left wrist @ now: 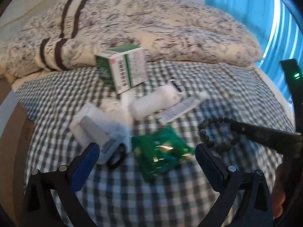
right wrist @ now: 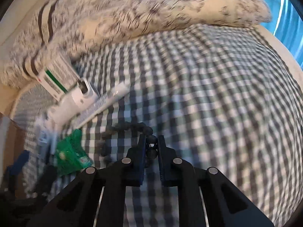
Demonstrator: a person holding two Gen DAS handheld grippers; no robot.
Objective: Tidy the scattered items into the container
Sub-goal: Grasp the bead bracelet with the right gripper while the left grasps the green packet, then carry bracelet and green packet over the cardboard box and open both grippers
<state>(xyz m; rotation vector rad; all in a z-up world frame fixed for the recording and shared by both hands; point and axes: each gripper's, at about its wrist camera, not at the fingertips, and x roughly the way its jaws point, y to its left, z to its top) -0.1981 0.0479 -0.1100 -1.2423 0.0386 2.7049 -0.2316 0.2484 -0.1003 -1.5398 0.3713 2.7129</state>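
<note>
1. the right tool (right wrist: pixel 151 141) is closed on a dark bead bracelet (right wrist: pixel 130 128), with a few beads pinched between its two fingers; the rest of the loop trails to the left over the bed.
2. in the left wrist view the same bracelet (left wrist: pixel 215 132) lies on the checked sheet (left wrist: pixel 208 87) with the right tool's black finger on its right side.
3. the left tool (left wrist: pixel 146 151) is open, its fingers spread wide and holding nothing, hovering above a green packet (left wrist: pixel 161 151).
4. a clear plastic container (left wrist: pixel 96 128) lies tilted just left of the green packet, near the left tool's left finger (left wrist: pixel 87 157); it is blurred.
5. a black ring (left wrist: pixel 116 158) lies at the container's near edge.
6. beyond them sit a white roll (left wrist: pixel 151 104), a grey-white tube (left wrist: pixel 183 107) touching its right side, and a white comb (left wrist: pixel 130 94) partly under a green and white box (left wrist: pixel 123 68).
7. the box stands tilted at the foot of a patterned quilt (left wrist: pixel 151 28) heaped across the far side of the bed.
8. a blue curtain (left wrist: pixel 246 9) hangs at the far right.
</note>
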